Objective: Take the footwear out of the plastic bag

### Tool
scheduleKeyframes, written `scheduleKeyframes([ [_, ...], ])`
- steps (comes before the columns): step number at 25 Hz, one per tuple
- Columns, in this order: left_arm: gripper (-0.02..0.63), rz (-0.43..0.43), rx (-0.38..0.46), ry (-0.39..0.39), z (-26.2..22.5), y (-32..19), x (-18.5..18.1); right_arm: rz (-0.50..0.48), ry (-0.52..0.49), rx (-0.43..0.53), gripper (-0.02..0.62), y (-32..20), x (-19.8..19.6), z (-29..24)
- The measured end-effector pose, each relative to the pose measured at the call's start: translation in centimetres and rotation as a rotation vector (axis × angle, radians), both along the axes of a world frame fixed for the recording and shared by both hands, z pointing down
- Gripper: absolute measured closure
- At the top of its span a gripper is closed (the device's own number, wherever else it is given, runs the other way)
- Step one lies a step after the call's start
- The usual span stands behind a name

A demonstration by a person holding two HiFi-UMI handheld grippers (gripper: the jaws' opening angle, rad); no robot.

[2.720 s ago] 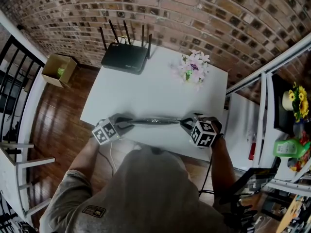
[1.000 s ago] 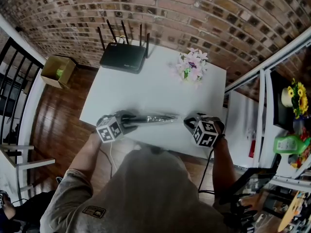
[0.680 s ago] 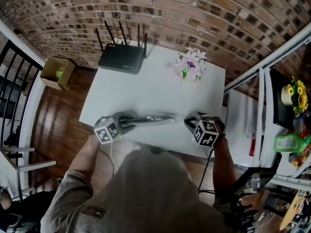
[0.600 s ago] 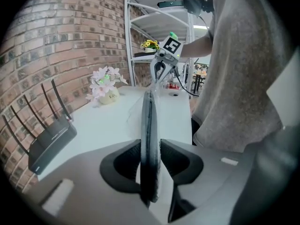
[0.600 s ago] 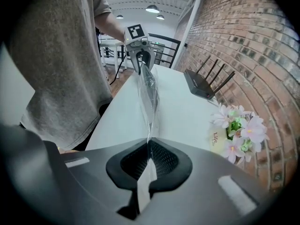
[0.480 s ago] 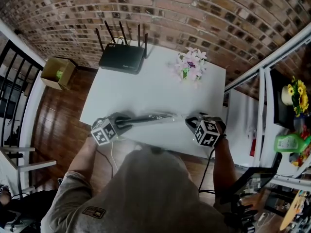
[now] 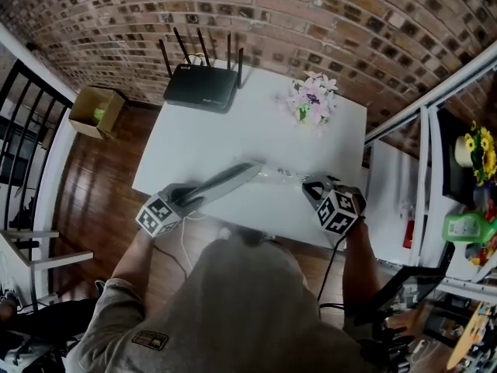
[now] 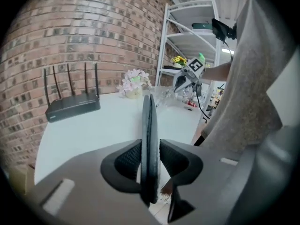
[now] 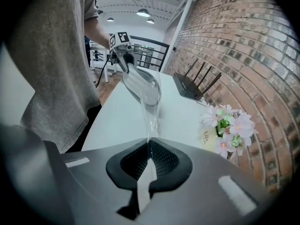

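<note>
- The left gripper (image 8: 150, 161) has just been closing its jaws, and they clamp the flat dark footwear (image 7: 227, 181) edge-up.
- The right gripper (image 9: 149, 161) has its jaws pinched together on the edge of the clear plastic bag (image 9: 149, 108).
- The footwear is above the bench (image 7: 233, 134), on the person's side of the router (image 7: 202, 89).
- Its far tip meets the stretched bag.

Not much to read here
The flower pot (image 9: 208, 139) has "Life" printed on it; the rest of that print is too small.
</note>
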State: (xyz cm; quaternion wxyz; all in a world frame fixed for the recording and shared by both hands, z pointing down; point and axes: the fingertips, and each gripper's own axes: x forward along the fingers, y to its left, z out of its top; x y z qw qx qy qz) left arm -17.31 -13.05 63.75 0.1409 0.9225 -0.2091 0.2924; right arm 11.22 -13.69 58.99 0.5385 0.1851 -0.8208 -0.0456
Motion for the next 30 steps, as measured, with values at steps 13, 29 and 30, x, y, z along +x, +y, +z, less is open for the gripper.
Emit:
scheduleKeyframes([
  [13, 0.488, -0.306, 0.029, 0.053, -1.4, -1.6, -4.3, 0.088, -0.058, 0.045, 0.583, -0.1, -0.1, -0.8],
  [29, 0.488, -0.555, -0.118, 0.199, -0.4, -0.4, -4.8, 0.069, -0.075, 0.040, 0.583, 0.0, -1.8, -0.7],
  [30, 0.488, -0.563, -0.122, 0.197, -0.4, -0.5, -4.9, 0.066, -0.076, 0.039, 0.583, -0.1, -2.0, -0.7],
])
